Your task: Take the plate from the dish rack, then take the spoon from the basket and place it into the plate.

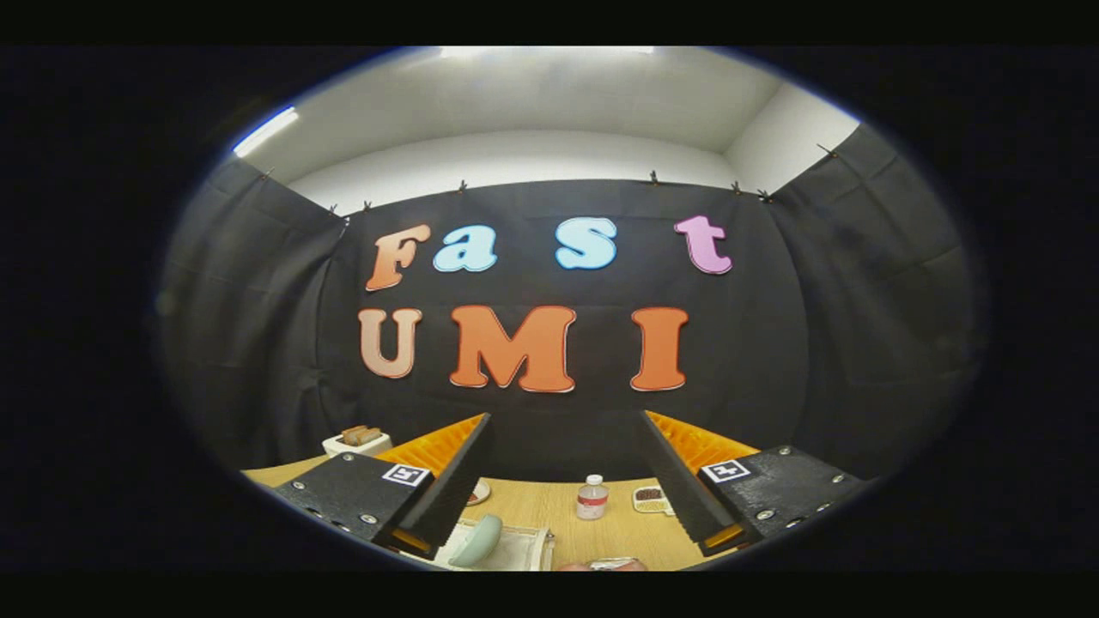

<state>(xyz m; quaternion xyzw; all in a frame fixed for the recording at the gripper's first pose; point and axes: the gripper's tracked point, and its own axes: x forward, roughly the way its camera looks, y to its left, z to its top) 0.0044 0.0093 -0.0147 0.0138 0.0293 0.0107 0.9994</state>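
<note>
- Hand-held gripper: fingers wide apart, empty, raised above desk.
- Plate: pale green, on edge in dish rack, below left finger.
- Advice: tilt down, straddle rim, close squarely.

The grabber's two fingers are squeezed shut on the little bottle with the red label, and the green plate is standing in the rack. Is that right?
Not quite. In the gripper view the gripper is open, its fingers spread wide and holding nothing; the small bottle stands on the table beyond them. The green plate does stand in the dish rack.
</note>
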